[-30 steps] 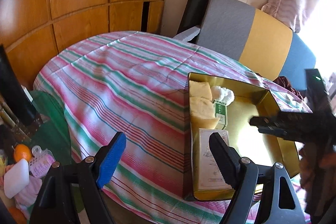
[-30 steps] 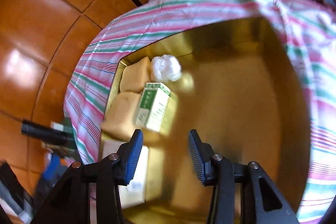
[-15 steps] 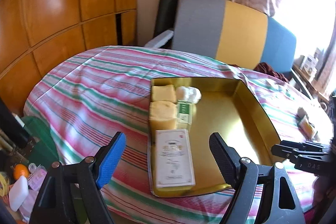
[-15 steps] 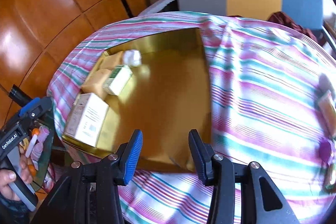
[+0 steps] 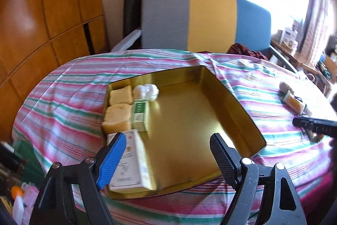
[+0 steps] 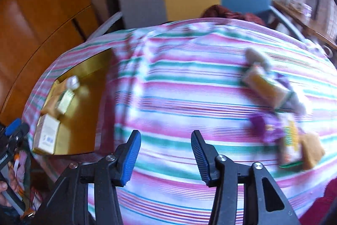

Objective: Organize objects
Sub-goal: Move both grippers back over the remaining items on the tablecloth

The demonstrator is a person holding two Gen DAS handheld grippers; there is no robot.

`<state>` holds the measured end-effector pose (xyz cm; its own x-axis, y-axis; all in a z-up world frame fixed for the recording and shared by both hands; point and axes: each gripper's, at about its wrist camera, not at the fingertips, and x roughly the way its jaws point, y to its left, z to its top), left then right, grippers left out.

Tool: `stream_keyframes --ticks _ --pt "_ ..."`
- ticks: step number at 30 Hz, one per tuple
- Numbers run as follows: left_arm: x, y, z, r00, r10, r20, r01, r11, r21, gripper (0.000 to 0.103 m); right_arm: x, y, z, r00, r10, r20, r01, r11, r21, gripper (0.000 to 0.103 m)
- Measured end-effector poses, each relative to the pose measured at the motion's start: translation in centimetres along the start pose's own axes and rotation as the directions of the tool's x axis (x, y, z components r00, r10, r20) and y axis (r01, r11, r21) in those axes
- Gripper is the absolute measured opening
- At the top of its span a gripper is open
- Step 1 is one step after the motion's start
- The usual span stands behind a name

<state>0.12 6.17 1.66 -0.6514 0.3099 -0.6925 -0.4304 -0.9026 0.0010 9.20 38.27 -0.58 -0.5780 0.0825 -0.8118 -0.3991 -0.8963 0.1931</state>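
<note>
A gold tin tray (image 5: 238, 111) lies on the striped tablecloth (image 5: 69, 102). Along its left side sit two yellow sponge blocks (image 5: 118, 117), a white wad (image 5: 146, 91), a green-and-white box (image 5: 139, 114) and a white box (image 5: 128, 163). My left gripper (image 5: 166, 155) hangs open over the tray's near end, with nothing between its fingers. My right gripper (image 6: 166, 153) is over bare cloth right of the tray (image 6: 84, 111), its jaws opening and empty. Several loose items (image 6: 271, 109), among them a yellow packet and a purple thing, lie blurred at the right.
A grey, yellow and blue chair back (image 5: 202, 22) stands behind the table, with wooden cabinet doors (image 5: 42, 14) to the left. A cluttered shelf (image 5: 294, 43) is by the bright window. A person's hand (image 6: 6, 189) holds the left gripper at the lower left.
Both grippers have swung to the right. The right one left the tray and now hangs over the cloth near the loose items, its jaws a little wider. The left one stays open.
</note>
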Motion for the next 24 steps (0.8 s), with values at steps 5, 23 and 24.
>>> stream_keyframes --ticks 5,23,24 --pt "0.5 -2.7 0.5 0.999 -0.038 -0.006 0.038 0.998 0.056 0.082 -2.1 -5.4 0.4 0.995 -0.087 0.051 0.081 0.990 0.116 0.051" --pt "3.3 -13.8 2.7 0.977 -0.201 -0.075 0.213 0.952 0.220 0.082 -6.3 -19.8 -3.3 0.950 -0.210 0.231 0.009 0.757 0.653 0.054" --pt "3.7 -14.8 2.8 0.973 -0.213 -0.087 0.228 0.946 0.231 0.082 -6.2 -19.9 -3.3 0.951 -0.204 0.233 0.003 0.758 0.653 0.054"
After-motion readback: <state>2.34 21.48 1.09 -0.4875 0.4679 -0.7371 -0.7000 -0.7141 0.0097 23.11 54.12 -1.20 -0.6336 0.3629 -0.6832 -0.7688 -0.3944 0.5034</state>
